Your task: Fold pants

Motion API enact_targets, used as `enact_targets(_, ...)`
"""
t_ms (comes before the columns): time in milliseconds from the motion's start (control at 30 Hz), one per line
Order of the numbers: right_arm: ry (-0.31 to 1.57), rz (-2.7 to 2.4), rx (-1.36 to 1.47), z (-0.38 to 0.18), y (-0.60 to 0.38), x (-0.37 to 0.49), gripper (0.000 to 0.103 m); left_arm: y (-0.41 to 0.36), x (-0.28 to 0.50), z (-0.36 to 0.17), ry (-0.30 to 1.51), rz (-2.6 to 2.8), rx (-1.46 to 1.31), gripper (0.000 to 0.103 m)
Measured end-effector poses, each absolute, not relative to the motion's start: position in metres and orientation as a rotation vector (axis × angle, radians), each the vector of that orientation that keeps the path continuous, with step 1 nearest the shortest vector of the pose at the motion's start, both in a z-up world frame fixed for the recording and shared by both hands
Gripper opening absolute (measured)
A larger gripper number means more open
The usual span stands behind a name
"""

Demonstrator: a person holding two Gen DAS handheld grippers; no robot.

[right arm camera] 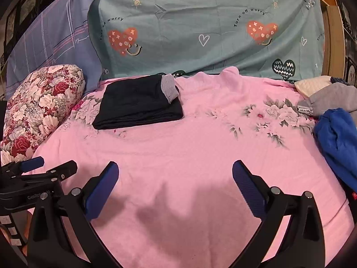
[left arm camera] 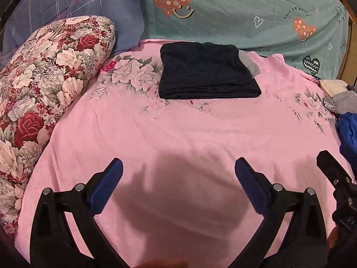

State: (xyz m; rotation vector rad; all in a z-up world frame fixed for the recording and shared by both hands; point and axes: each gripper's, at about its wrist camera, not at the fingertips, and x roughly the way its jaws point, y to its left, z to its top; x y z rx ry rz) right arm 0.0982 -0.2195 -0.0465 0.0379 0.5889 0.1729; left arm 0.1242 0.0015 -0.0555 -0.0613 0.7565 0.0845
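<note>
Left wrist: dark pants (left arm camera: 207, 71) lie folded at far side of pink sheet (left arm camera: 178, 129), well apart from both grippers. Left gripper (left arm camera: 178, 185) & right gripper (right arm camera: 175, 187) spread wide, empty. Fabric prob soft, light, floppy; pinch stacked edges/corners.

1. A pink bedsheet printed with pale grey-white roses (left arm camera: 156, 134) (right arm camera: 200, 138) covers the bed and fills most of both views.
2. A plump floral cushion with red and cream roses (left arm camera: 44, 78) (right arm camera: 40, 111) lies along the left edge.
3. Behind it leans a blue-violet checked pillow (left arm camera: 78, 6) (right arm camera: 55, 38).
4. A teal cloth printed with orange hearts and "Turn off worry" lettering (left arm camera: 245, 15) (right arm camera: 189, 33) hangs across the back.
5. A light wooden frame (right arm camera: 332, 40) stands at the far right.
6. The lighting is warm and dim.
</note>
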Motion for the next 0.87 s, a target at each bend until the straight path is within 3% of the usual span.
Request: enact_targets(867, 0.616, 0.199, 0.017, -0.055, -0.219, 0.099, 0.102, -0.006, 0.124, -0.063, 0.781, 0.086, 0.002, 0.101)
